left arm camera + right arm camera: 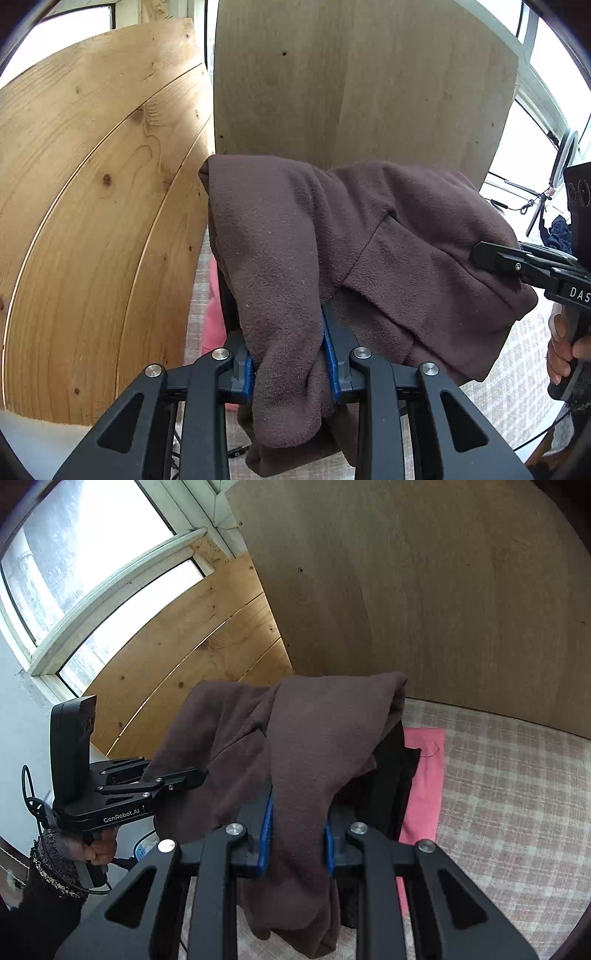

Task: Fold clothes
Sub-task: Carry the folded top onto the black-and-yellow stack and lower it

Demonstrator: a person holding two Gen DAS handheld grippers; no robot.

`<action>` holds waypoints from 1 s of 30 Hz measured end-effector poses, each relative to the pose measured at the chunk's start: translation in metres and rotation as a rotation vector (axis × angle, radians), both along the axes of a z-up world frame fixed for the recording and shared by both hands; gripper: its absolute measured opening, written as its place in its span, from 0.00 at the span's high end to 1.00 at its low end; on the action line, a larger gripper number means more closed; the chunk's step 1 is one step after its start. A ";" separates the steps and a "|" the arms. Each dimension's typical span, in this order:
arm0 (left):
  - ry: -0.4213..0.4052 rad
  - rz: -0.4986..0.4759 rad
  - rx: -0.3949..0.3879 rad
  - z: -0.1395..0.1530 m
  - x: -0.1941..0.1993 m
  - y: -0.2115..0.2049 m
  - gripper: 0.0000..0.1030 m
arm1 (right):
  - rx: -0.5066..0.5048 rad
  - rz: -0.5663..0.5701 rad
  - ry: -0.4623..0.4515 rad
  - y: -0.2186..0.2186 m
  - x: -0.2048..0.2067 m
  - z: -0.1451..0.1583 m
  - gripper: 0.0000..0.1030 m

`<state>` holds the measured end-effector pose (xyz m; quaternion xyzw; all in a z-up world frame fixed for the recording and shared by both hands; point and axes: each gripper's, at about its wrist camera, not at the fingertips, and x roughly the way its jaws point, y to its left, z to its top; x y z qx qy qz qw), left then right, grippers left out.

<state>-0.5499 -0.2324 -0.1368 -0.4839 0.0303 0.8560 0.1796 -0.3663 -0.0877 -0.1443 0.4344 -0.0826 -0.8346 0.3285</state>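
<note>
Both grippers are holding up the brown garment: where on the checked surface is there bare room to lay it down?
Bare checked cover lies right of the pink cloth, bordered behind by the grey-brown board. It is crowded nearer the middle, where the brown garment hangs from both grippers over the dark clothes and pink cloth.

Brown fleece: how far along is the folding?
Done: a pink garment and a dark one lie flat on the checked cover. In hand: the brown fleece hangs bunched, clamped by left gripper and right gripper. Left: laying it down and folding it.

pink cloth mostly hidden behind brown fleece garment, bottom cut off
</note>
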 end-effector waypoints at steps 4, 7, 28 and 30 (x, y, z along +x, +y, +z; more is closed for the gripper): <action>-0.033 -0.005 0.008 -0.025 -0.024 -0.008 0.74 | 0.044 -0.009 -0.037 -0.011 -0.023 -0.023 0.80; -0.060 -0.024 -0.016 -0.049 -0.036 -0.003 0.73 | 0.079 -0.019 -0.068 -0.012 -0.034 -0.044 0.80; 0.036 0.058 -0.068 -0.042 -0.098 0.023 0.66 | 0.136 -0.052 -0.059 -0.025 -0.106 -0.054 0.67; 0.036 0.063 -0.159 -0.056 -0.104 0.024 0.64 | 0.214 -0.046 -0.063 -0.028 -0.114 -0.074 0.65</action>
